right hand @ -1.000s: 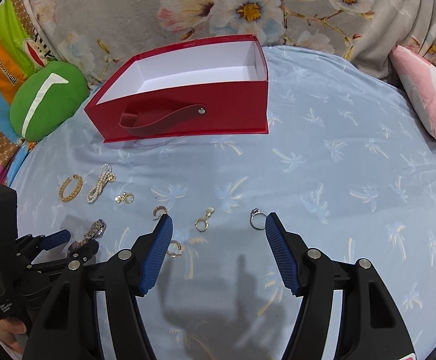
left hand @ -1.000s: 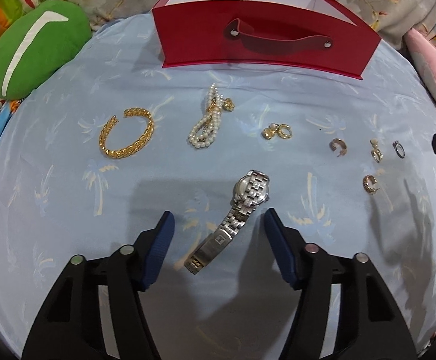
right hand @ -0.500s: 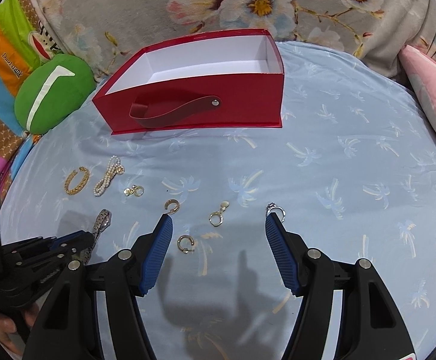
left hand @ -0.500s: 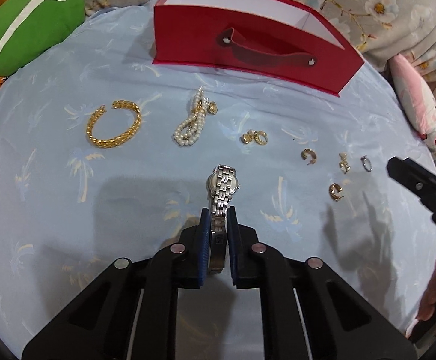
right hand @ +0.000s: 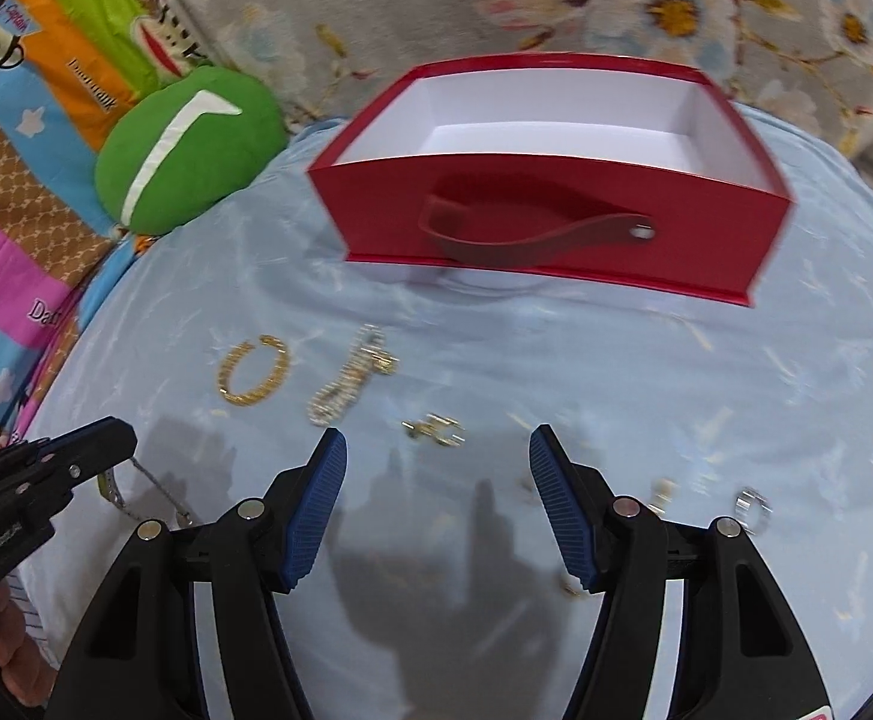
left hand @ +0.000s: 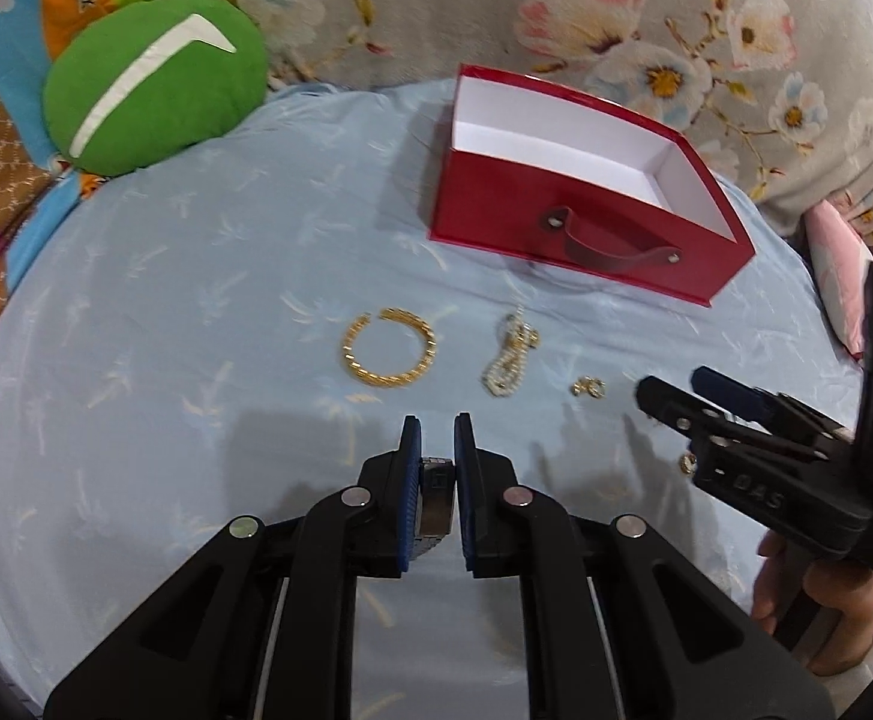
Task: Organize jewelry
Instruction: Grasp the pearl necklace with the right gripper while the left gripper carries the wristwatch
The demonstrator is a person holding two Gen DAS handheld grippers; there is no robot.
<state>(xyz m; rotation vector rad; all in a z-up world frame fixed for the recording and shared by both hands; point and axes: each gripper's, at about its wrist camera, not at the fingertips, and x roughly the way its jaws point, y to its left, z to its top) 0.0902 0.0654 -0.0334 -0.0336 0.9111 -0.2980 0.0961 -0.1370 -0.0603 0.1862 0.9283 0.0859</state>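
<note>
My left gripper (left hand: 434,435) is shut on a silver watch (left hand: 436,501), lifted off the cloth; the right wrist view shows the watch (right hand: 136,489) hanging from it. A gold bracelet (left hand: 388,354), a pearl bracelet (left hand: 509,363) and a gold earring pair (left hand: 587,387) lie ahead of it. An open red box (left hand: 580,222) with a white inside stands behind them. My right gripper (right hand: 436,450) is open and empty above the cloth, near the earring pair (right hand: 436,429). A silver ring (right hand: 753,504) and small gold earrings (right hand: 661,492) lie by its right finger.
A round table with a light blue cloth (left hand: 166,300) holds everything. A green cushion (left hand: 154,78) lies at the back left, a pink pillow (left hand: 832,240) at the right edge. Floral fabric (left hand: 646,18) rises behind the box.
My left gripper closed on the watch band and has lifted it off the cloth, tilting up toward the box. My right gripper has moved left and forward, staying open.
</note>
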